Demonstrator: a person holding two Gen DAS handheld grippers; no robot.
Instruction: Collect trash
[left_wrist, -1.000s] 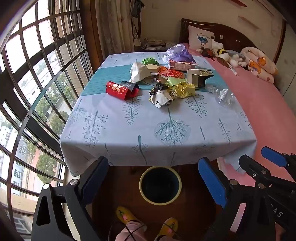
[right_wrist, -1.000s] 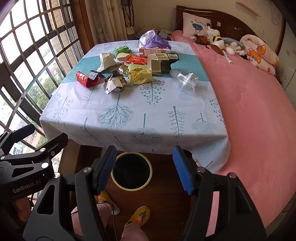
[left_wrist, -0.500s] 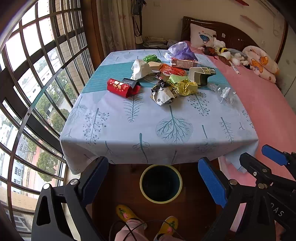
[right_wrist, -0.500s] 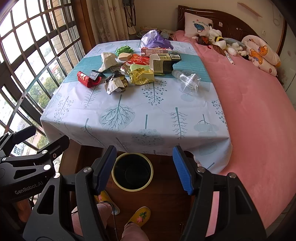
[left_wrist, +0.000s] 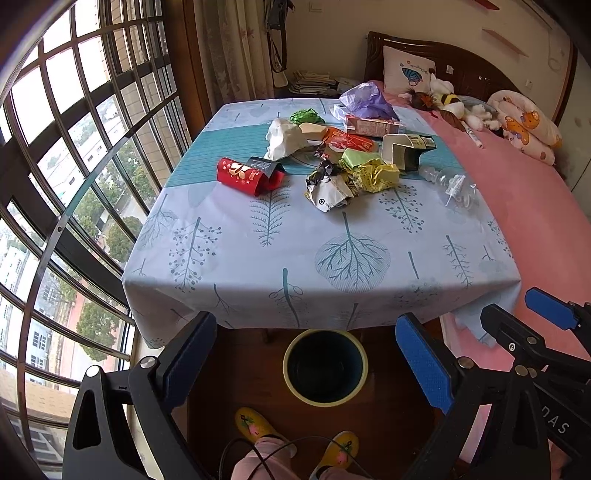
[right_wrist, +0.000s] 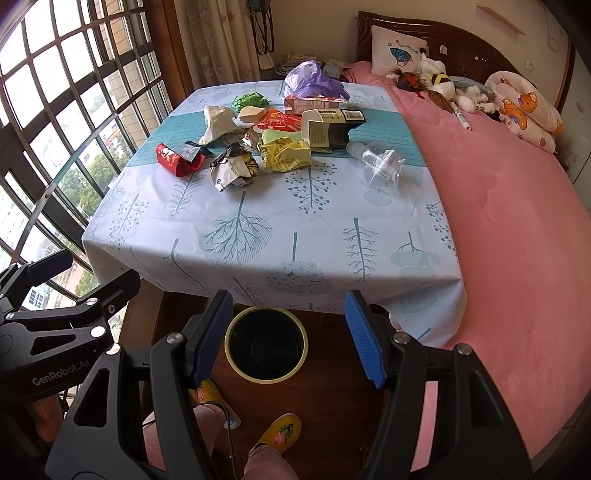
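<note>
Trash lies piled at the far half of the table: a red packet (left_wrist: 248, 178) (right_wrist: 176, 159), a crumpled grey wrapper (left_wrist: 328, 189) (right_wrist: 232, 169), a yellow wad (left_wrist: 377, 173) (right_wrist: 286, 154), a white bag (left_wrist: 284, 136), an open carton (left_wrist: 404, 149) (right_wrist: 328, 128), a clear plastic bottle (left_wrist: 452, 182) (right_wrist: 380, 162) and a purple bag (right_wrist: 312, 79). A yellow-rimmed bin (left_wrist: 325, 363) (right_wrist: 266, 342) stands on the floor below the table's near edge. My left gripper (left_wrist: 308, 356) and right gripper (right_wrist: 288, 334) are both open and empty, held above the bin, well short of the trash.
The table wears a pale blue tree-print cloth (left_wrist: 229, 251) (right_wrist: 406, 236). A pink bed (right_wrist: 509, 229) with soft toys (right_wrist: 443, 86) borders it on the right. A barred window (left_wrist: 74, 155) runs along the left. A person's yellow slippers (left_wrist: 255, 424) (right_wrist: 280, 430) stand by the bin.
Both cameras have crept slightly forward and up, so the table and trash look a little nearer. Both grippers stayed open.
</note>
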